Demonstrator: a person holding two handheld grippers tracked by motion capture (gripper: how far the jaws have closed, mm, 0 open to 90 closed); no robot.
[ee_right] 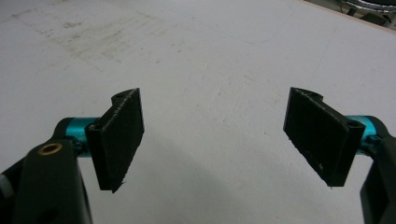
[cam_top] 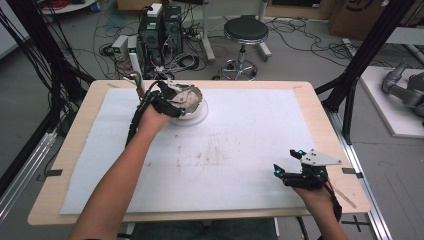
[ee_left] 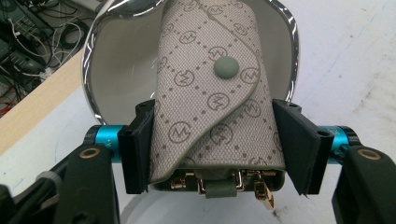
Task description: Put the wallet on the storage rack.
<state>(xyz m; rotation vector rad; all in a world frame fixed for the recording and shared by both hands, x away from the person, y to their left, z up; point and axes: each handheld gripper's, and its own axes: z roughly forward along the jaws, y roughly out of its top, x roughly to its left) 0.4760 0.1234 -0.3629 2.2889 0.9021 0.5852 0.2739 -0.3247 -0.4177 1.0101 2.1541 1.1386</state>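
One key pouch (ee_left: 210,98) clamped by left gripper (ee_left: 219,140), over one bowl (ee_left: 116,93).

Pouch (ee_left: 210,93): woven cloth w/ printed monogram, matt, gold-tone metal clasps at its end. Bowl (ee_left: 100,60): glossy white inside, chrome-bright rim (mirror-like). Table (cam_top: 65,200): light wood edge, covered w/ matt white sheet (cam_top: 250,150), scuffed and stained mid-way. Gripper pads (ee_right: 119,135): rough black.

Left forearm stretched forward and inward, left tool (cam_top: 181,103) far out, its jaws clamped tight on both sides of something held between them. Right tool (cam_top: 287,162) kept near, low at the right, jaws spread wide.
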